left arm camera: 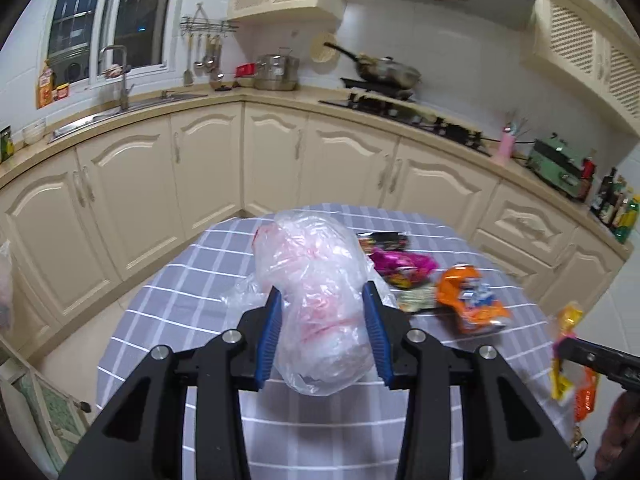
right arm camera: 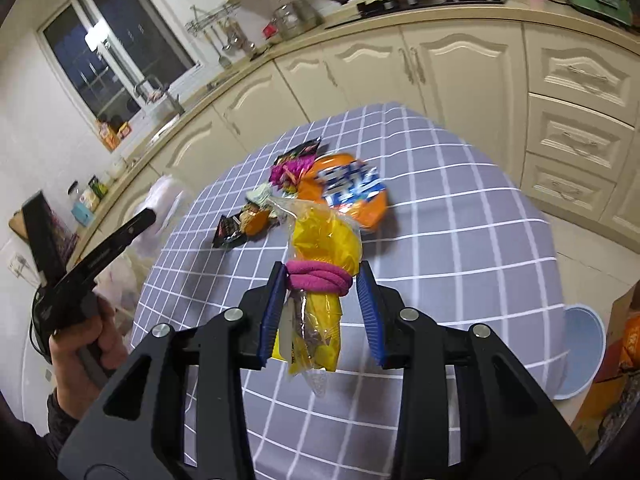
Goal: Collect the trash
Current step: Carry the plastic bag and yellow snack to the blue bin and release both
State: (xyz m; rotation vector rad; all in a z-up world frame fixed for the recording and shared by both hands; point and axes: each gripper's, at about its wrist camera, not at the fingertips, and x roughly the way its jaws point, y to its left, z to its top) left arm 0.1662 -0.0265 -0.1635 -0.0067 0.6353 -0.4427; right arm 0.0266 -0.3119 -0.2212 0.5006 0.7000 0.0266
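My left gripper (left arm camera: pixel 323 291) is shut on a crumpled clear plastic bag (left arm camera: pixel 316 256) with pink print, held above the checked table (left arm camera: pixel 180 292). In the right wrist view this gripper (right arm camera: pixel 146 218) shows at the left, with the bag (right arm camera: pixel 162 204) blurred beyond it. My right gripper (right arm camera: pixel 322 276) is shut on a yellow packet (right arm camera: pixel 324 244) bound with a pink band (right arm camera: pixel 320 278), held over the table (right arm camera: pixel 460 240). An orange packet (right arm camera: pixel 352 192), a magenta wrapper (right arm camera: pixel 290 170) and small dark wrappers (right arm camera: pixel 228 232) lie on the cloth ahead.
A pale blue bin (right arm camera: pixel 580 352) stands on the floor past the table's right edge, beside a cardboard box (right arm camera: pixel 624 340). Cream cabinets (left arm camera: pixel 208 168) and a counter with a sink (left arm camera: pixel 120 108) and hob (left arm camera: pixel 400 108) ring the table. A hand (right arm camera: pixel 80 344) holds the left gripper.
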